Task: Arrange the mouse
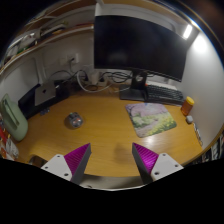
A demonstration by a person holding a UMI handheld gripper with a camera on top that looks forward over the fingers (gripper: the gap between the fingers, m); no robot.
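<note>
My gripper (112, 160) hangs with fingers apart, holding nothing; what looks like the mouse (74, 120) lies on the tabletop (100, 135) well ahead and left, apart from the mousepad (151, 119) further right

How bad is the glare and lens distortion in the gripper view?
Gripper view: strong fisheye, desk edge and monitor bow outward; bright ceiling light glares beside the monitor; the screen is dark; mouse and mouse pad are small but readable; the open gripper is evenly lit.
</note>
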